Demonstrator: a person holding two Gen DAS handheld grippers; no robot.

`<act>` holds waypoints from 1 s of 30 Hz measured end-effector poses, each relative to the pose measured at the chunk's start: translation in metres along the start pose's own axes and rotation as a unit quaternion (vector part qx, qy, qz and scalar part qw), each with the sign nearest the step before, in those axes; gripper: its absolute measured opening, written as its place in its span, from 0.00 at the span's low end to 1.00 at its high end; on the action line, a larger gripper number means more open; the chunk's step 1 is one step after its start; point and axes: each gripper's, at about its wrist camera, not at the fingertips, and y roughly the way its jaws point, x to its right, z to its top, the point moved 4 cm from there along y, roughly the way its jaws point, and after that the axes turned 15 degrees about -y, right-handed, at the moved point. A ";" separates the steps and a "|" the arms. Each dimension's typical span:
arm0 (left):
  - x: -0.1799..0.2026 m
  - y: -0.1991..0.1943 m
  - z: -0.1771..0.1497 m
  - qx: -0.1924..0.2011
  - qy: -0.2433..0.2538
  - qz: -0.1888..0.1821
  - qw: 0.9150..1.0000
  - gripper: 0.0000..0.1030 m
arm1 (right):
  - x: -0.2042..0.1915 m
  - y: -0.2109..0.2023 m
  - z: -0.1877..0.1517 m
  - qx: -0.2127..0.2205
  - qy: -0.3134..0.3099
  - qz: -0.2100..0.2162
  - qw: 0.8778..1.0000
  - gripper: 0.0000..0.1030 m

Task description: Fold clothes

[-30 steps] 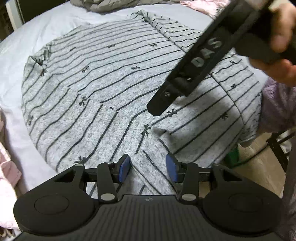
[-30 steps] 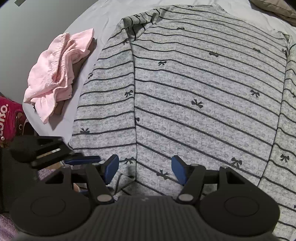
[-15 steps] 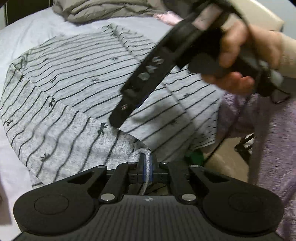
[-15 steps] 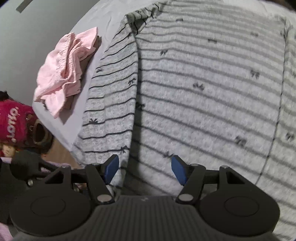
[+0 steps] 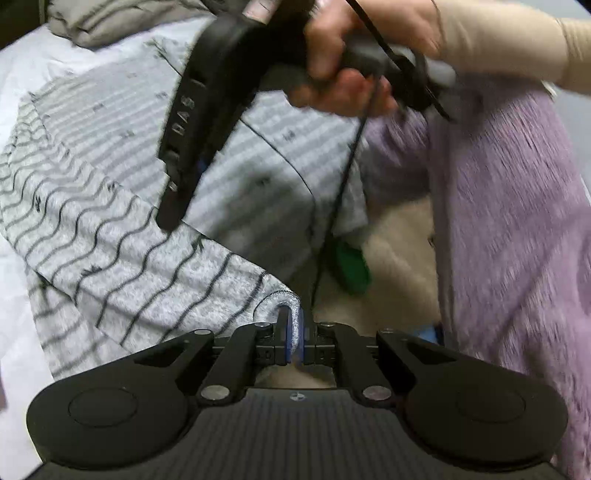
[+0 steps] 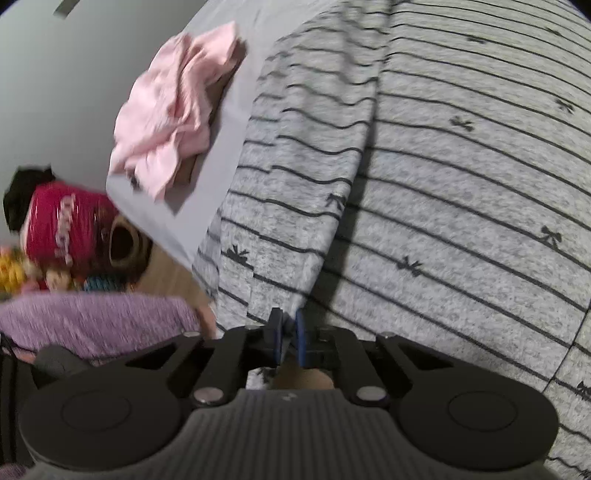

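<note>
A grey top with thin dark stripes and small bows (image 5: 147,258) lies spread on a white bed sheet (image 5: 14,288). My left gripper (image 5: 293,332) is shut on its rolled hem, lifted off the bed near the bed's edge. In the right wrist view the same top (image 6: 461,184) fills the frame. My right gripper (image 6: 289,332) is closing its jaws on the near edge of a folded-over side panel, with fabric between the blue pads. In the left wrist view the right gripper (image 5: 173,206) points down at the top, with a hand (image 5: 343,74) on its handle.
Crumpled pink clothes (image 6: 173,110) lie at the sheet's corner. A red plush item (image 6: 62,229) and toys sit on the floor below. The person's purple clothing (image 5: 517,258) is at the right. A green object (image 5: 351,269) lies on the floor. Grey-brown bedding (image 5: 110,22) is at the far end.
My left gripper shut on the hem and pulled it up and back toward the bed's edge. My right gripper moved to the top's near edge and its jaws came together.
</note>
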 end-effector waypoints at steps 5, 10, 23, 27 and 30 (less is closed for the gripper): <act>0.001 0.013 -0.009 -0.046 0.009 -0.008 0.999 0.02 | -0.007 0.004 0.000 -0.007 -0.028 -0.017 0.999 0.15; -0.022 0.002 0.010 -0.010 -0.026 0.005 1.000 0.04 | 0.003 -0.008 0.016 0.020 -0.024 -0.059 0.998 0.41; -0.169 -0.056 0.119 0.127 -0.143 0.158 0.969 0.09 | 0.058 -0.031 0.081 0.068 0.007 -0.137 0.988 0.40; -0.218 -0.042 0.138 0.137 -0.134 0.203 0.960 0.09 | 0.073 -0.024 0.106 0.070 0.010 -0.153 0.986 0.40; -0.239 -0.025 0.144 0.129 -0.116 0.213 0.961 0.09 | 0.087 -0.015 0.124 0.074 0.015 -0.158 0.985 0.40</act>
